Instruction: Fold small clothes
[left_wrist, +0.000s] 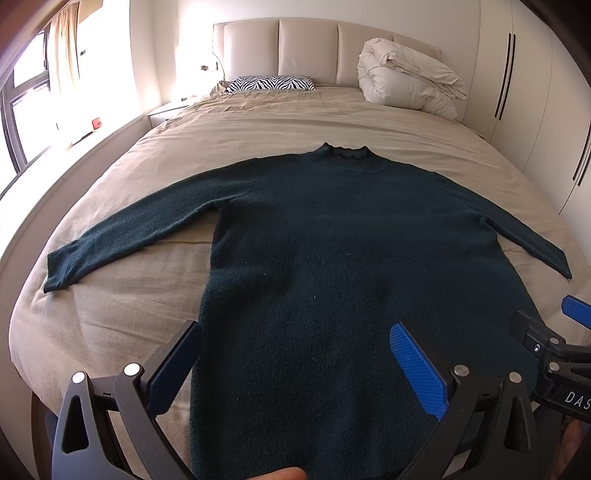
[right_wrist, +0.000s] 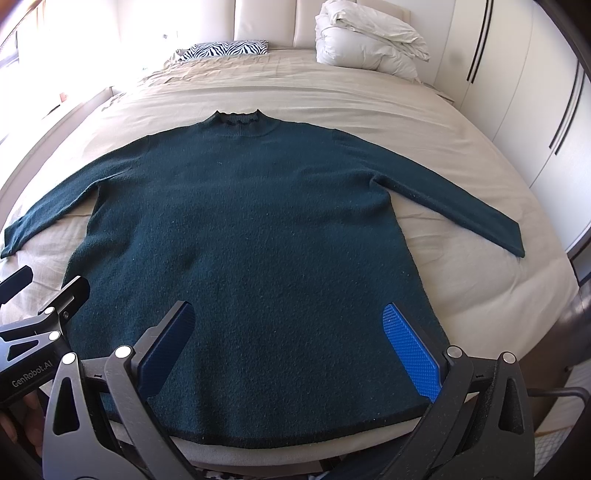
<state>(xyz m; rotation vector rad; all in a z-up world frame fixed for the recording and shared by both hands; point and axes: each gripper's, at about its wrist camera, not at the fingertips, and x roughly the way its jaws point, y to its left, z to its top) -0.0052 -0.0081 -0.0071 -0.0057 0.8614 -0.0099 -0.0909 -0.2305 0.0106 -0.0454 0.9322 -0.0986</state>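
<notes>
Okay, dark green knit sweater (right_wrist: 243, 236) flat on beige bed (left_wrist: 258, 122), unfolded. My left claw (left_wrist: 295, 369) and right claw (right_wrist: 288, 354) both gape empty above hem; next, grab a sleeve.

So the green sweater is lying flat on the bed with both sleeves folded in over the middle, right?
Not quite. The sweater does lie flat on the bed, but its sleeves are not folded in. The right wrist view shows the left sleeve and the right sleeve both spread out to the sides. Both grippers are open above the hem, holding nothing.
</notes>
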